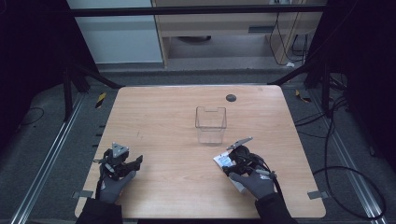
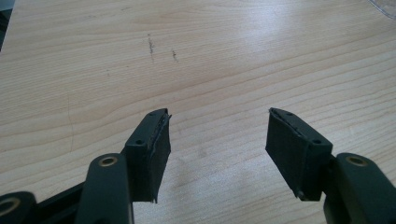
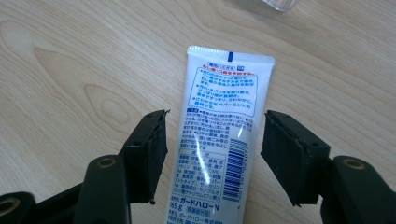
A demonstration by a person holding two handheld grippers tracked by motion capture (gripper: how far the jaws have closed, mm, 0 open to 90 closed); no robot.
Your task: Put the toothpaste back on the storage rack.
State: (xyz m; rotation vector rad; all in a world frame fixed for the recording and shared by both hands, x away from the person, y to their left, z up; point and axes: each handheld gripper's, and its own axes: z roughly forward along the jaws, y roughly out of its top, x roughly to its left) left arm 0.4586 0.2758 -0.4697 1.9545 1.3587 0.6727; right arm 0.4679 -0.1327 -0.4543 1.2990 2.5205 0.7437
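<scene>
Nearest the high camera, at the table's near edge, two gloved hands each hold a gripper. On the left, the left gripper (image 1: 139,160) rests low over the wooden table (image 1: 168,121), well apart from everything else. In the left gripper view its jaws stand wide apart with only bare wood grain and a few dark scuff marks (image 2: 161,49) between and ahead of them; nothing is held.

Toward the middle, a clear plastic container (image 1: 211,123) stands upright on the table, farther from the person than either hand.

On the right, the right gripper (image 1: 227,169) sits over a white toothpaste tube (image 3: 217,144) with blue and red print, which lies flat on the table at the person's right front, just nearer than the container. In the right gripper view the tube runs lengthwise between the two black jaws, its crimped flat end pointing away from the gripper toward the container's corner (image 3: 280,4). The jaws are open, one on each long side of the tube. A narrow gap of wood shows on either side, so the pads are not pressing on it.
</scene>
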